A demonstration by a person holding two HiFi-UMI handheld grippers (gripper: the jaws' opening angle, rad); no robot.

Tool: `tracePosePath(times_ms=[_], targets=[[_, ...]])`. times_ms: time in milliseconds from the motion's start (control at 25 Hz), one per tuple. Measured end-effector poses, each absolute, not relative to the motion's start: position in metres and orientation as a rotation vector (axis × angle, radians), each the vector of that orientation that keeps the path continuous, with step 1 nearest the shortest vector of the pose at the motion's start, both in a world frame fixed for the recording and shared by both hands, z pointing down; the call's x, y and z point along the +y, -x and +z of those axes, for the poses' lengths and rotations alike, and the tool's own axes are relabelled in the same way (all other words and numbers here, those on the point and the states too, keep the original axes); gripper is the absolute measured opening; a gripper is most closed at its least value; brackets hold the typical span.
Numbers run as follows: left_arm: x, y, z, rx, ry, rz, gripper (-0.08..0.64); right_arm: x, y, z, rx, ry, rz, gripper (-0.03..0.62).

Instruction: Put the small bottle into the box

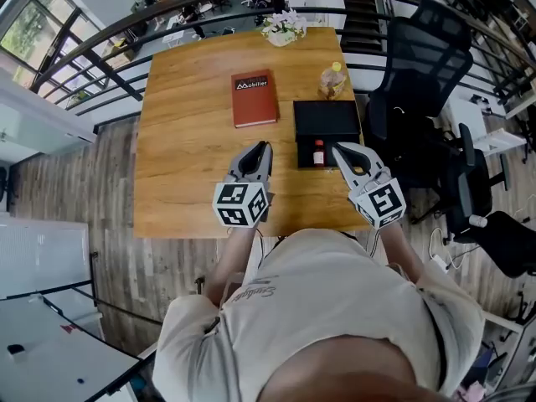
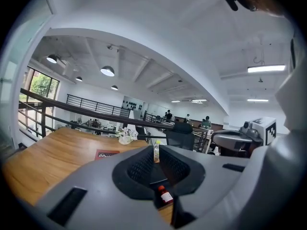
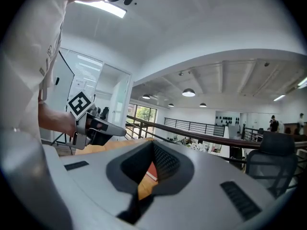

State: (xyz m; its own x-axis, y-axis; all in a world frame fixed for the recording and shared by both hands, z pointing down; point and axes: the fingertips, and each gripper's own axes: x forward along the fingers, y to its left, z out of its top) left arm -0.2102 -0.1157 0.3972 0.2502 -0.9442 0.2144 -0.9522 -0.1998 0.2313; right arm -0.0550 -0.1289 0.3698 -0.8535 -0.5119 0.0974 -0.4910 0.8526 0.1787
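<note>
At centre right of the head view, on the wooden table [image 1: 184,141]: black box [image 1: 327,117]; small bottle [image 1: 318,152], red-capped, upright at the box's lower edge. Just below: left gripper [image 1: 263,146] and right gripper [image 1: 338,148], jaws together, empty.

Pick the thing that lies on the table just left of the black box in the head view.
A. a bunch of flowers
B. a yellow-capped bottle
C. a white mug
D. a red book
D: the red book lies flat on the wood beside the black box; the flowers stand at the far edge.
</note>
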Motion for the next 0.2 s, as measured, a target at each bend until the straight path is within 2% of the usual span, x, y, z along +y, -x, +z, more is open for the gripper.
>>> tracePosePath(times_ms=[200], targets=[[-0.1072, 0.2214, 0.3879, -1.783, -2.218, 0.031, 0.043, -0.1259, 0.0644, 0.3604, -2.92, -0.779, -0.228, -0.006]])
